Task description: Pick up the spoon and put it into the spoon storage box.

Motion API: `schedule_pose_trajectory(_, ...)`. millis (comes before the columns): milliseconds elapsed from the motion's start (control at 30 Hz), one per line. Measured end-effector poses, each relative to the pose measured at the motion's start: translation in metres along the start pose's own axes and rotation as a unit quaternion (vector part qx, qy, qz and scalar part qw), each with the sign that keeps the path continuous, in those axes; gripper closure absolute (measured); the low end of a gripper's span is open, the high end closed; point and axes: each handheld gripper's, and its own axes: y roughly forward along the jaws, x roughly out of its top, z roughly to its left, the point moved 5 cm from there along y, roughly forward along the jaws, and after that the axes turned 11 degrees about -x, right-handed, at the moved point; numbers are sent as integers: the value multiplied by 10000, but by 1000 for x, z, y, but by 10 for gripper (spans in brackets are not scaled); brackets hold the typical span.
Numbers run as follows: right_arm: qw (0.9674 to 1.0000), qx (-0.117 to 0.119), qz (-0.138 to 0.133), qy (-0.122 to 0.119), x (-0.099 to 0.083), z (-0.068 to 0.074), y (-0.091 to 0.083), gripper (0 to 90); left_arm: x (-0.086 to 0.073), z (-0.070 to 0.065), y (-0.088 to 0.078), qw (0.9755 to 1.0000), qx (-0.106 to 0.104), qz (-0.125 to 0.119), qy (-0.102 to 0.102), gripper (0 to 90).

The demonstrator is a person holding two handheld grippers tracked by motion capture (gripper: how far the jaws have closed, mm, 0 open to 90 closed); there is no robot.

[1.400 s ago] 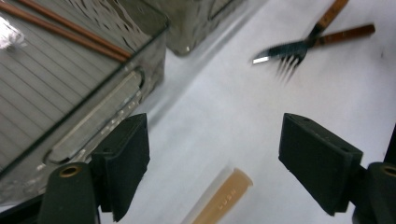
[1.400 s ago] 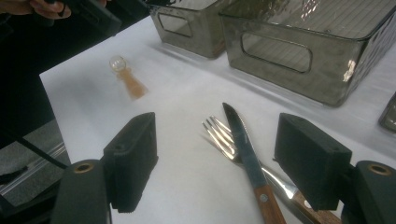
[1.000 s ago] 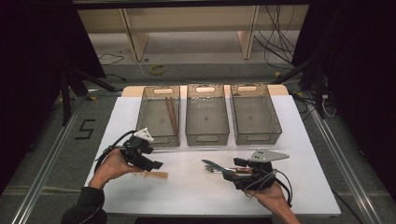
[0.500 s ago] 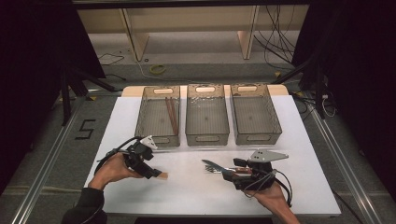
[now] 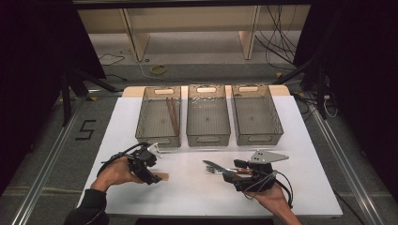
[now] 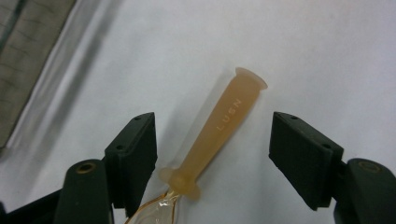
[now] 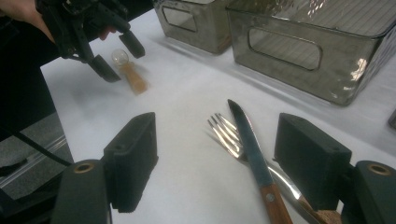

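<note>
The spoon (image 6: 219, 135) lies flat on the white table (image 5: 187, 197), its amber handle between the spread jaws of the left gripper (image 6: 212, 154), which have just been closing but are not yet touching it. For a sound grip, the handle should be centred and squeezed squarely. The right gripper (image 7: 217, 163) is spread over a knife (image 7: 252, 149) and fork (image 7: 229, 133); 3 bins (image 5: 208, 115) stand beyond.

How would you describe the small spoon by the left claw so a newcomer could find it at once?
On the white table, look in front of the leftmost bin, at the left claw. The spoon lies between its open jaws: a stubby amber handle and clear bowl, unlike the metal fork and knife.
</note>
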Motion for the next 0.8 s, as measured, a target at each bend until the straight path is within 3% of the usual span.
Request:
schedule_pose_trajectory(300,10000,-3,10,-45,0,2,1,307,1,-1,12,9995,56,248,166,421)
schedule_pose_trajectory(400,10000,2,32,-46,0,3,1,308,2,-2,16,9994,78,341,88,463)
schedule_pose_trajectory(467,10000,3,32,-41,0,3,1,308,2,-2,15,9991,60,389,141,497)
schedule_pose_trajectory(567,10000,-2,43,-35,-1,2,1,308,2,-1,15,9995,39,323,-10,543)
schedule_pose_trajectory(800,10000,-2,40,-42,-1,2,1,309,2,-1,14,9993,60,358,-50,622)
